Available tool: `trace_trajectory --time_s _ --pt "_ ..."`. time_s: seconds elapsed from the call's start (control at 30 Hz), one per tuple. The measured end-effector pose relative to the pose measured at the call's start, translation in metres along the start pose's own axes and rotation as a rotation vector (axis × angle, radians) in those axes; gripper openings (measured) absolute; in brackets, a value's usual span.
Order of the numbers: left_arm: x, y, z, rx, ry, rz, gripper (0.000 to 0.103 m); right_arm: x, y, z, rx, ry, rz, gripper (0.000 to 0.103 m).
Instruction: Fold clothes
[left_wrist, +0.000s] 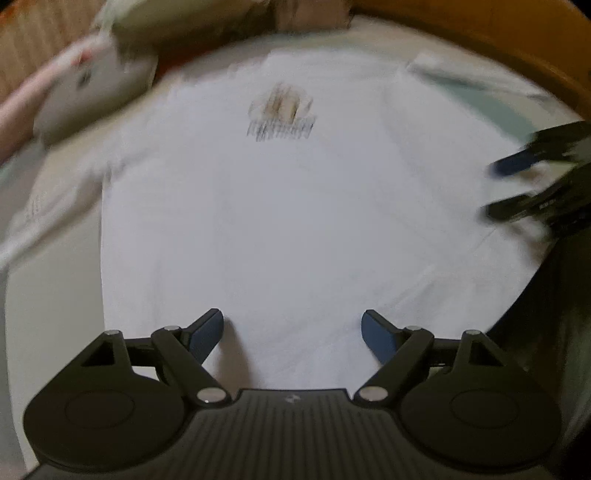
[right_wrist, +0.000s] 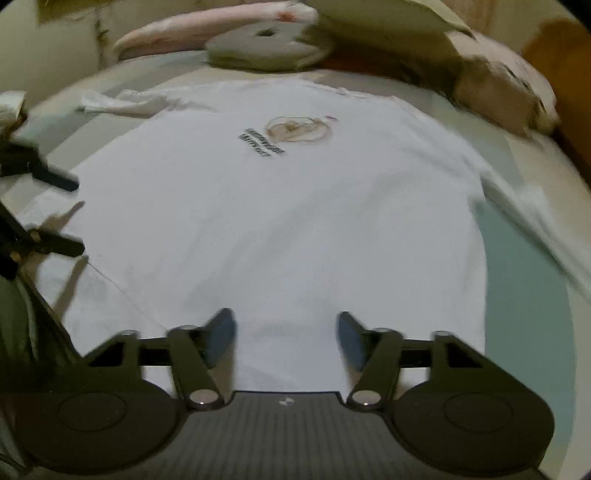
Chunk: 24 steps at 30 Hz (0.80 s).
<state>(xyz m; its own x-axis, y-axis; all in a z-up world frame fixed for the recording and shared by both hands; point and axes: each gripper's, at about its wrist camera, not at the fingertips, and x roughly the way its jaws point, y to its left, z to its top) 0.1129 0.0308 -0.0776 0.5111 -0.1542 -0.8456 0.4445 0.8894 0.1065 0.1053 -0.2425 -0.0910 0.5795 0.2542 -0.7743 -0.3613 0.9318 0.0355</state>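
A: Progress noted: the white T-shirt (left_wrist: 288, 206) is spread flat, print side up, on the bed (right_wrist: 524, 266). No fold is seen in the body. One sleeve (right_wrist: 122, 103) lies bunched at the far left in the right wrist view. Folding is judged not yet begun; every fold remains.

B: Gripper states? The left hand-held gripper (left_wrist: 293, 330) is seen with jaws wide apart over the hem, nothing held. The right hand-held gripper (right_wrist: 286, 334) is likewise spread, nothing between its pads.

A: Confirmed. Contact with the cloth cannot be told for either.

B: Hard to read: the chest print (right_wrist: 284, 134) is blurred, its lettering illegible. Pillows (right_wrist: 273, 48) and bedding at the head are smeared by motion. The near hem is hidden behind the gripper bodies.
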Motion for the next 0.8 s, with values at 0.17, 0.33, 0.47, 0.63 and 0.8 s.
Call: trace_trajectory --time_s 0.17,0.33,0.47,0.63,0.8 --pt "-0.013 0.029 -0.014 -0.074 0.032 0.028 0.089 -0.031 -0.025 -0.023 0.024 0.050 -0.027 0.082" --pt "-0.018 0.035 0.034 -0.036 -0.126 0.023 0.089 -0.036 -0.023 0.015 -0.047 -0.100 -0.029 0.087" --pt "0.006 0.042 0.061 0.022 -0.178 0.004 0.089 0.006 -0.028 0.063 -0.140 -0.175 0.017 0.089" --pt "0.041 0.053 0.085 0.099 -0.219 -0.037 0.089 0.053 -0.047 0.090 -0.180 -0.150 0.039 0.089" --pt "0.076 0.064 0.109 0.177 -0.259 -0.077 0.089 0.073 -0.062 0.097 -0.193 -0.109 0.073 0.090"
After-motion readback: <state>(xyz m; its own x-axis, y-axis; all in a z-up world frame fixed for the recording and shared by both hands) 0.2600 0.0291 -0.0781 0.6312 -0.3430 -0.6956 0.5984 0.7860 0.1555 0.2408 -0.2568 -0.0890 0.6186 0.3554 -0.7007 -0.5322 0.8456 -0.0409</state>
